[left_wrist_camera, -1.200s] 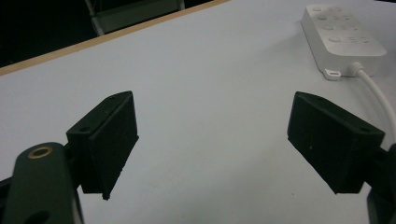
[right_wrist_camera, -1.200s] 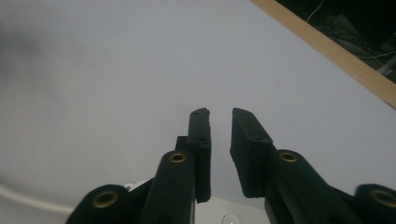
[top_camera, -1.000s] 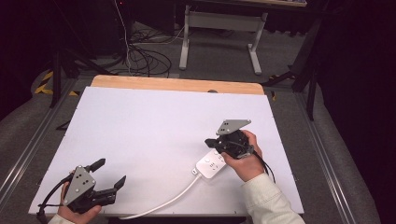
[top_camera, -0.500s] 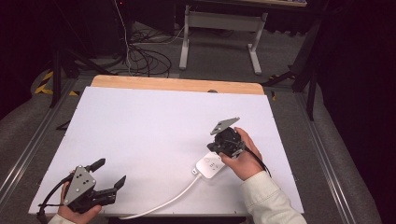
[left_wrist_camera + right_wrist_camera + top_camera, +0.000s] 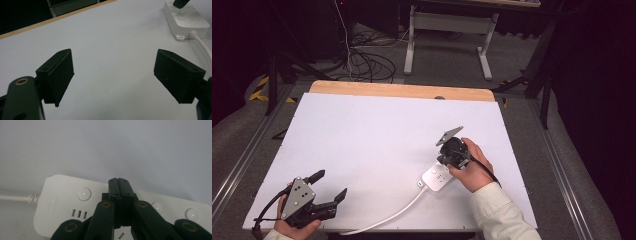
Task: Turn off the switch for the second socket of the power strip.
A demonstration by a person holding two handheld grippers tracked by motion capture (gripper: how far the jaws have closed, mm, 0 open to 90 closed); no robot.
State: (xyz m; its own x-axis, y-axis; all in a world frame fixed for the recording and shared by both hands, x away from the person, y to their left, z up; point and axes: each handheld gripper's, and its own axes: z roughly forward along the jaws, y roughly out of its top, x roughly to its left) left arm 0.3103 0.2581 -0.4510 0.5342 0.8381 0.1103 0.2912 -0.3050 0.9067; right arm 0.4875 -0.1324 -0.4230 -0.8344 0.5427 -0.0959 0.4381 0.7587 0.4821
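Jaws: right gripper [image 5: 118, 182] fully closed, empty, tips over white power strip [image 5: 65, 202], beside its round button [image 5: 84, 193] | left gripper [image 5: 113, 75] wide open, empty, over bare tabletop [image 5: 112, 37] | risk: tips slide off button, shoving strip.

Left tool [image 5: 328, 187] jaws wide apart, right tool [image 5: 118, 181] closed, tilted down
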